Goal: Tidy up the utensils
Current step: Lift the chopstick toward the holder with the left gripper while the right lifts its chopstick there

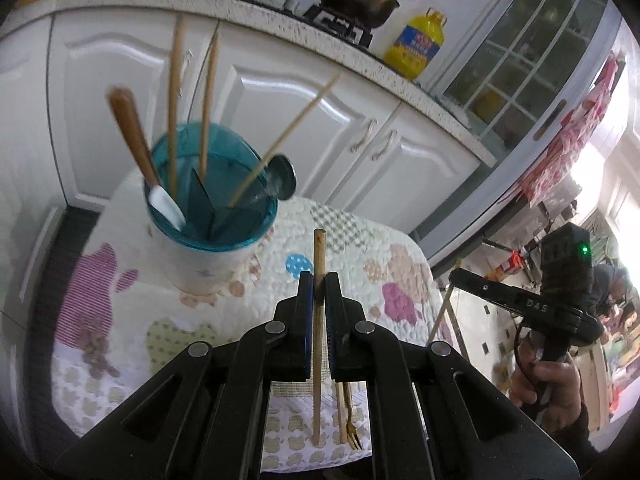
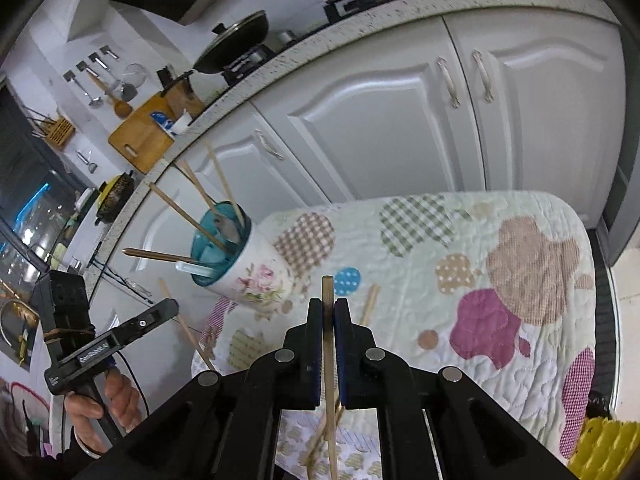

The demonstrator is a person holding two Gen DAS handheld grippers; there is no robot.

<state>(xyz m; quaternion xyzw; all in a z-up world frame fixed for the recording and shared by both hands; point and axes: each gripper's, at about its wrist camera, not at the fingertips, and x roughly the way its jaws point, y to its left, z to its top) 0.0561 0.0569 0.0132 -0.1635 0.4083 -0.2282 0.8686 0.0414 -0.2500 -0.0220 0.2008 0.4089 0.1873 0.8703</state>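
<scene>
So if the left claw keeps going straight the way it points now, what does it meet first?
Probably the patchwork quilted table cover, just right of the teal-rimmed floral utensil holder. The left claw, shut on a wooden chopstick, seems aimed past the holder, though depth is unclear.

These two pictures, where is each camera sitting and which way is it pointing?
Left wrist: sits on the left gripper, facing the utensil holder and the cabinets; its fingers clamp a chopstick, right hand at the edge.
Right wrist: sits on the right gripper, facing the quilted cloth; it clamps another chopstick, left hand visible.
Shared: holder, cloth, cabinets.
</scene>
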